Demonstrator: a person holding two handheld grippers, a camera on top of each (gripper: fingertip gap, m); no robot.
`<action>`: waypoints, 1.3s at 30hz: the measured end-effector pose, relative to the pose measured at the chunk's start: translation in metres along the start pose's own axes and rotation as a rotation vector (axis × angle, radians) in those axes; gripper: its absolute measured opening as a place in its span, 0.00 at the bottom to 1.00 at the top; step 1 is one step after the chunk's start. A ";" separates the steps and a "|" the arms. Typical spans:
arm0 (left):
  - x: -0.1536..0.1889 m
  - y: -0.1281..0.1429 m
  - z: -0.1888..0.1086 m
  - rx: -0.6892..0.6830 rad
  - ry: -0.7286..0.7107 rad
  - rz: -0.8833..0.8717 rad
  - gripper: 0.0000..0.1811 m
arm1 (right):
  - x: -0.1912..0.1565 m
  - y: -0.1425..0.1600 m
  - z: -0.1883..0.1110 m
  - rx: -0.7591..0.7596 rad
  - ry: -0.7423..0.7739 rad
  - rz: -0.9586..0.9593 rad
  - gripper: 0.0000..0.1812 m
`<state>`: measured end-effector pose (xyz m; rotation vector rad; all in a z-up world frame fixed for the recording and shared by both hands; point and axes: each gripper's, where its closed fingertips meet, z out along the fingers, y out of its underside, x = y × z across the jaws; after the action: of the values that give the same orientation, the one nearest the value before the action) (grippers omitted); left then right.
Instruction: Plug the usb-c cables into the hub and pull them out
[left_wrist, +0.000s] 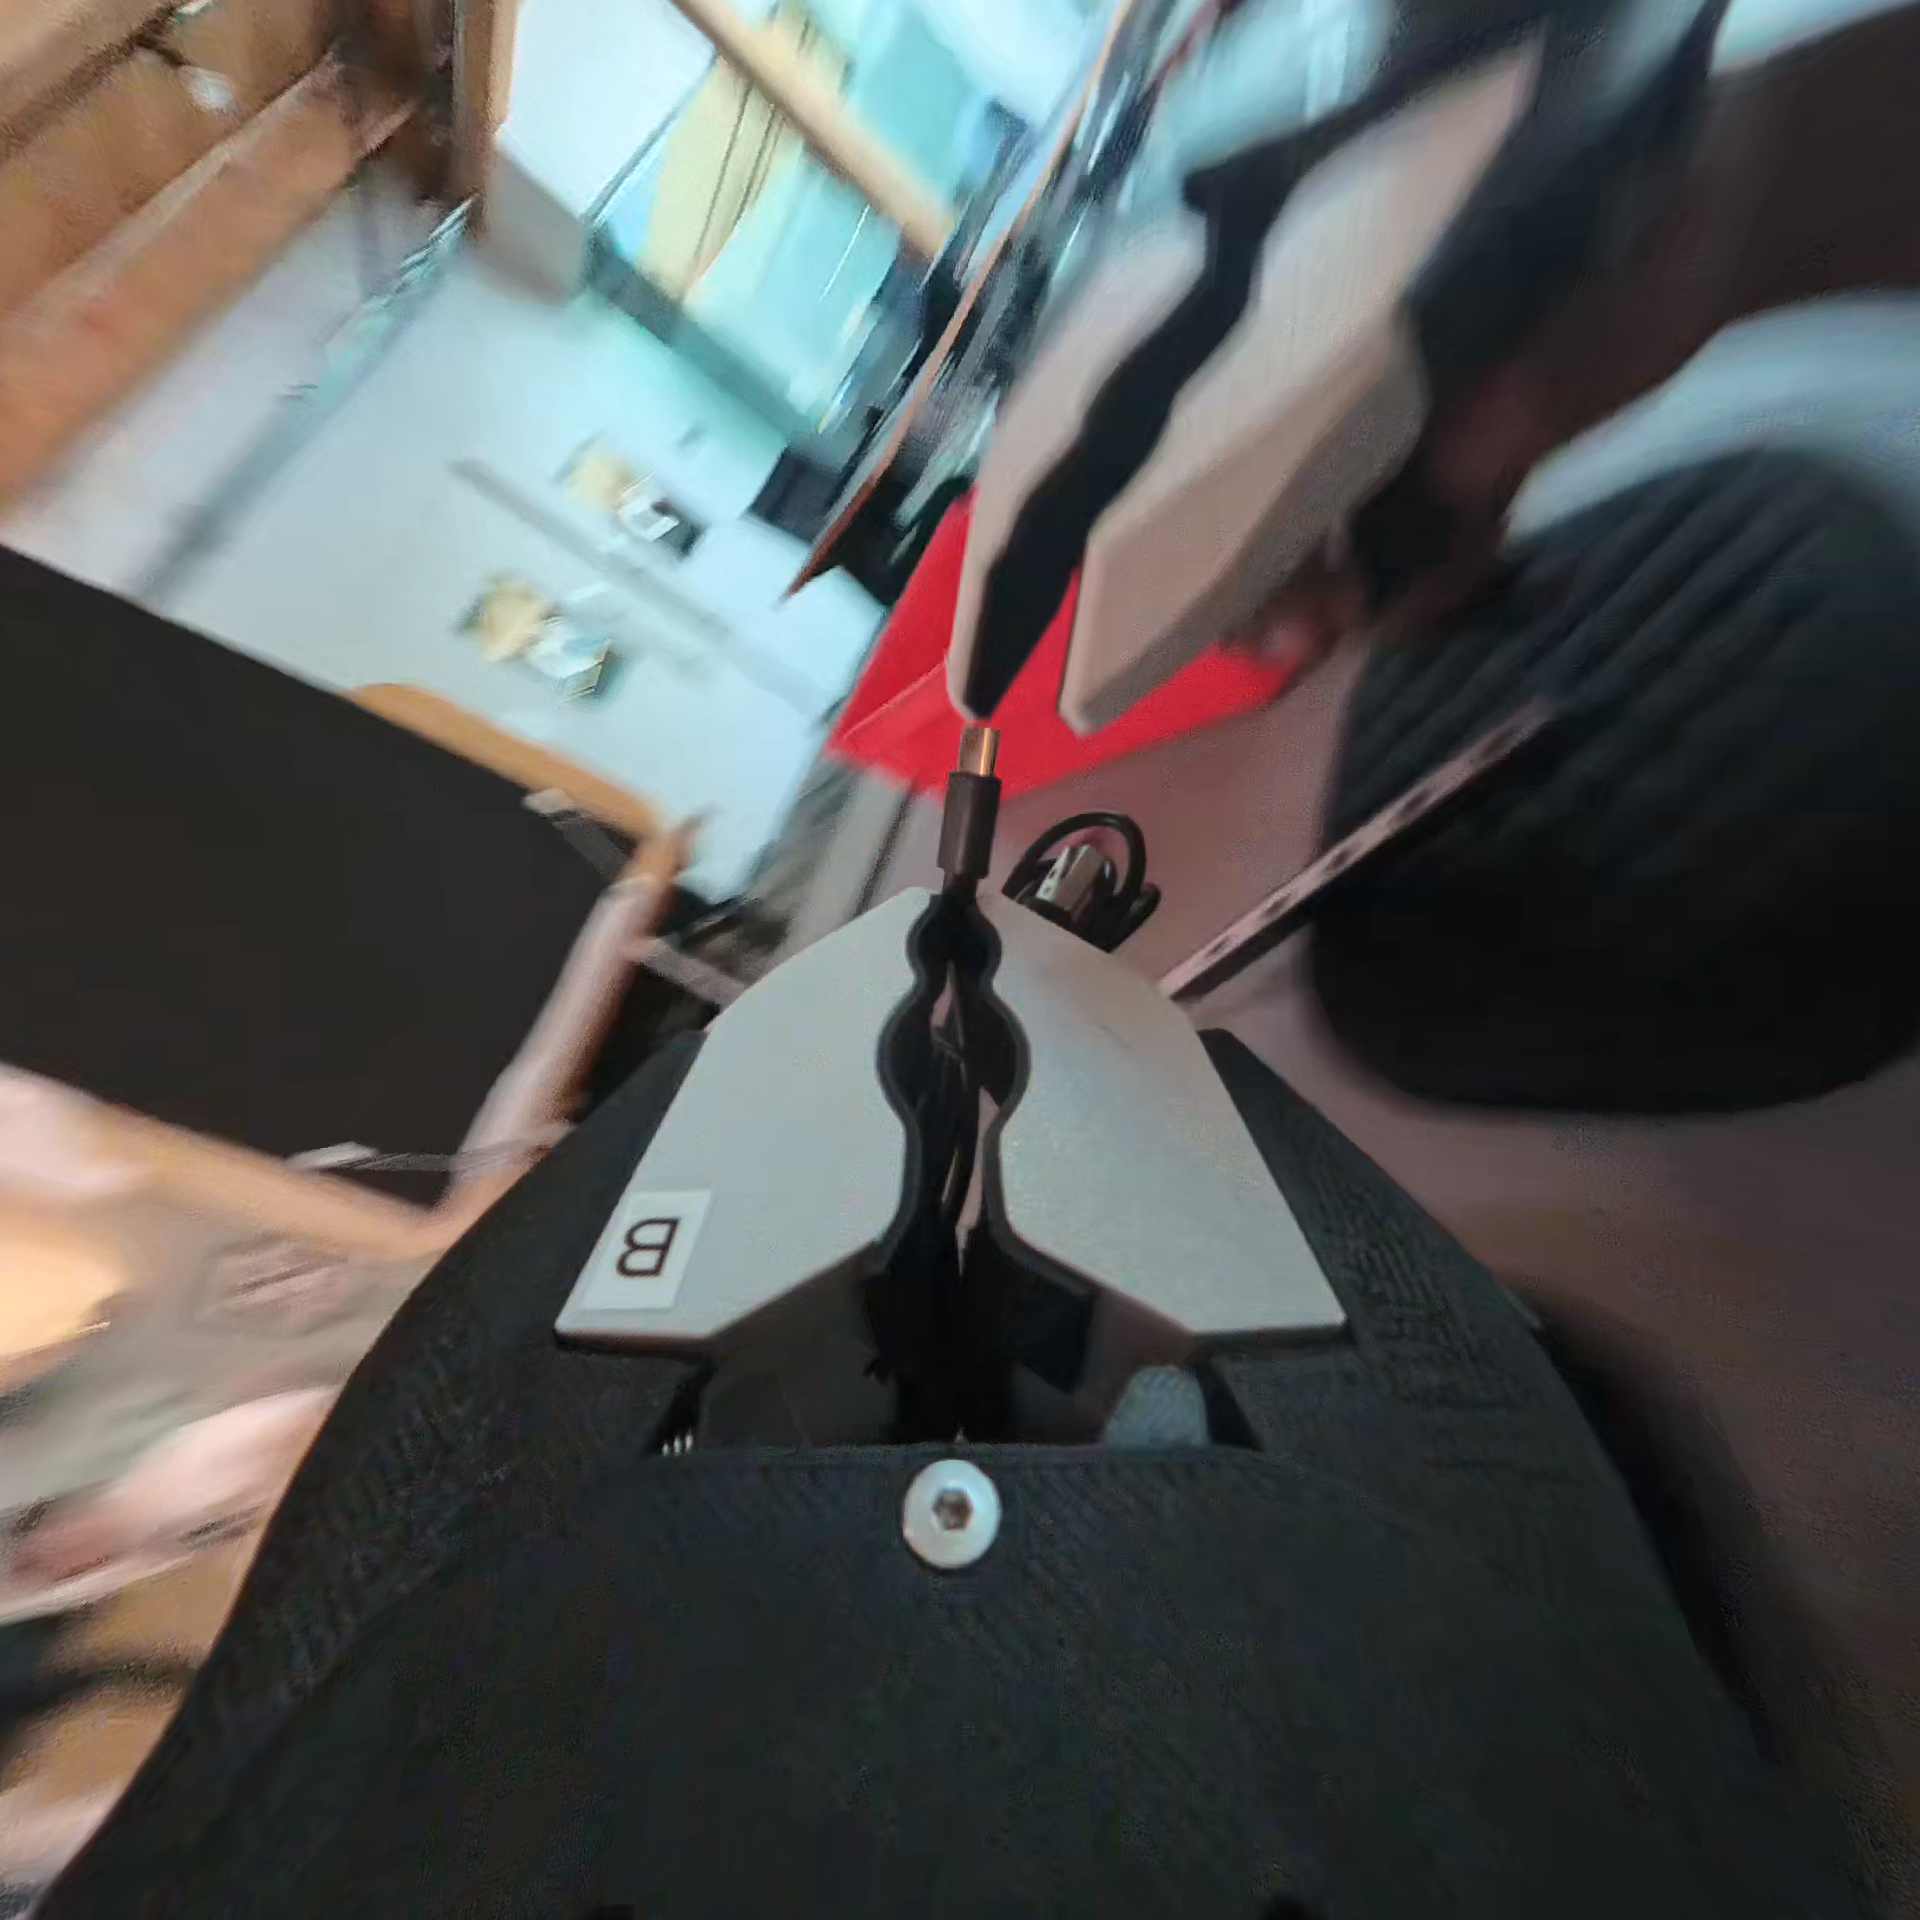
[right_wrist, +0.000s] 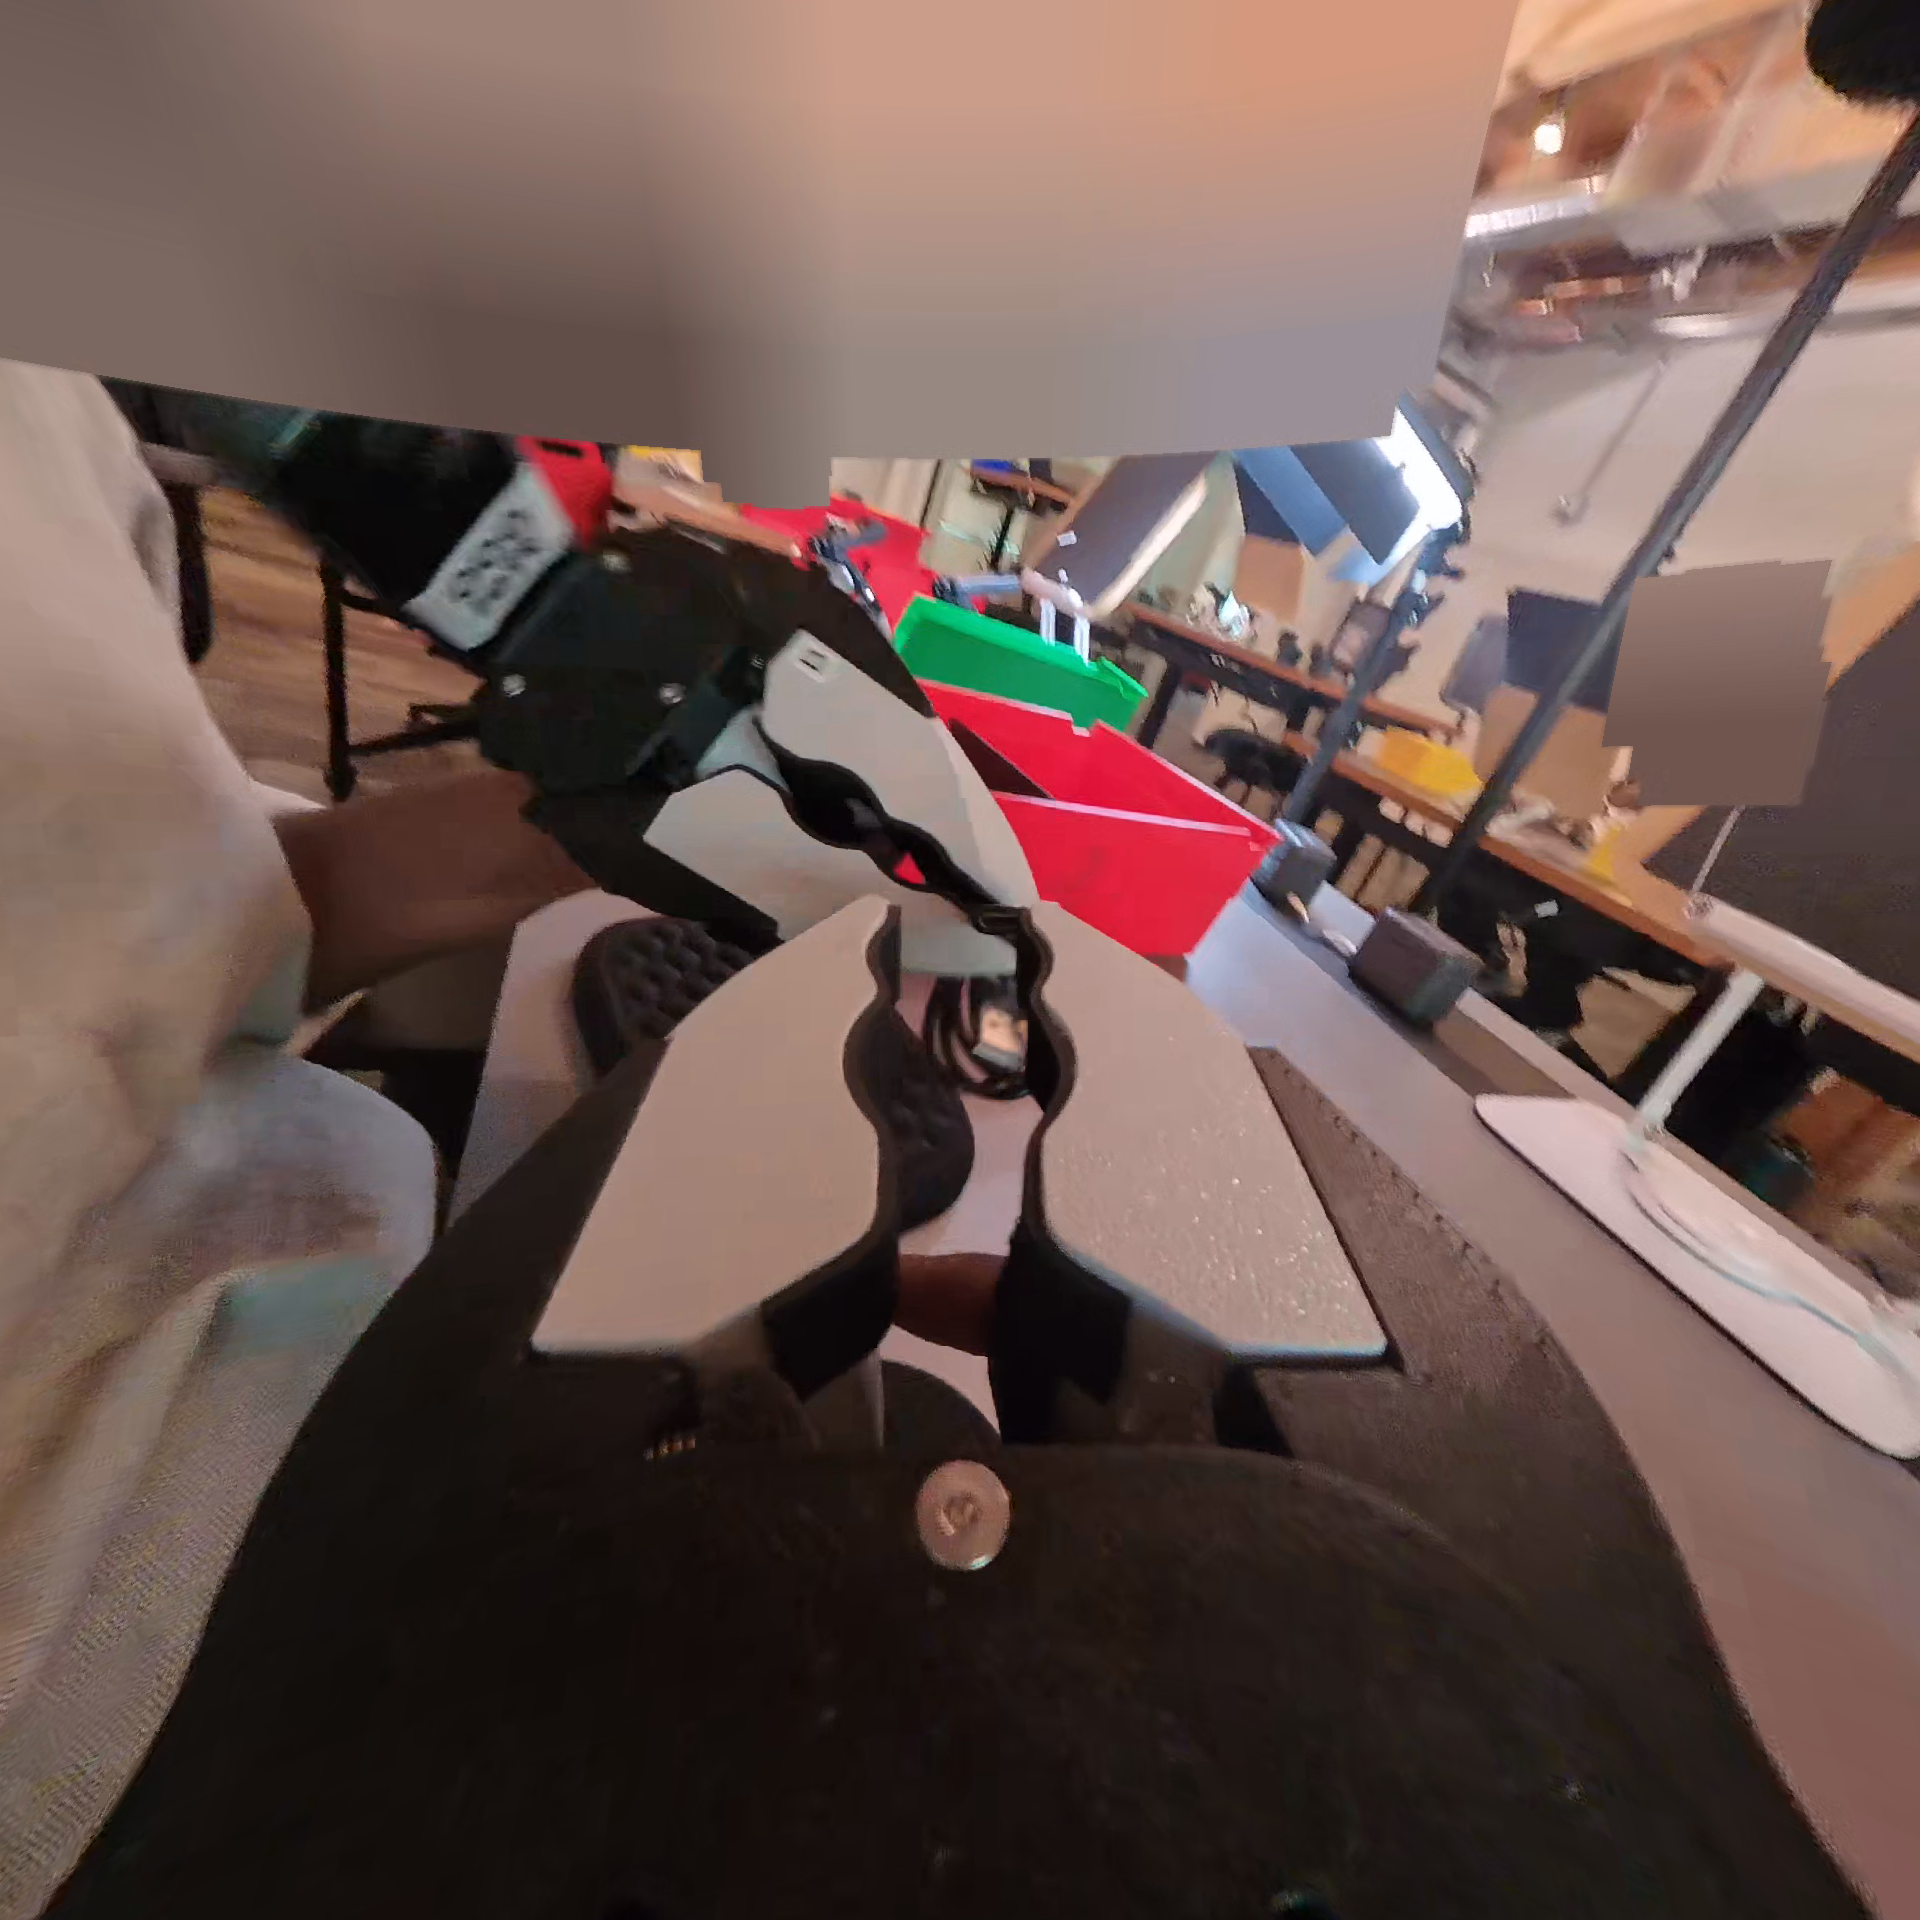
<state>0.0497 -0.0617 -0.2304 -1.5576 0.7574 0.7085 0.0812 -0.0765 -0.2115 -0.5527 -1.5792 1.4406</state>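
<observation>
Your left gripper (left_wrist: 951, 914) pinches a black cable (left_wrist: 948, 1122) between fingers pressed together, its plug (left_wrist: 971, 805) sticking out past the tips. Just beyond the plug hangs your right gripper (left_wrist: 1023, 707), fingers spread a little (whether the dark thing at one tip is the hub, you cannot tell). Right of the plug, a coiled black cable (left_wrist: 1091, 878) lies before a red bin (left_wrist: 1039, 727).
</observation>
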 end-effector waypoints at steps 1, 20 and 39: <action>-0.006 0.008 0.000 -0.083 -0.076 0.136 0.00 | 0.002 0.003 0.001 -0.038 0.017 0.000 0.13; 0.024 0.000 -0.008 0.067 0.242 -0.047 0.16 | 0.000 0.035 0.005 -0.324 -0.031 -0.136 0.05; 0.034 -0.028 -0.025 0.406 0.501 -0.410 0.15 | -0.025 0.011 -0.001 0.013 -0.249 0.093 0.05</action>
<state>0.0929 -0.0868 -0.2375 -1.4541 0.8443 -0.1446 0.0919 -0.0940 -0.2301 -0.4583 -1.7550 1.6397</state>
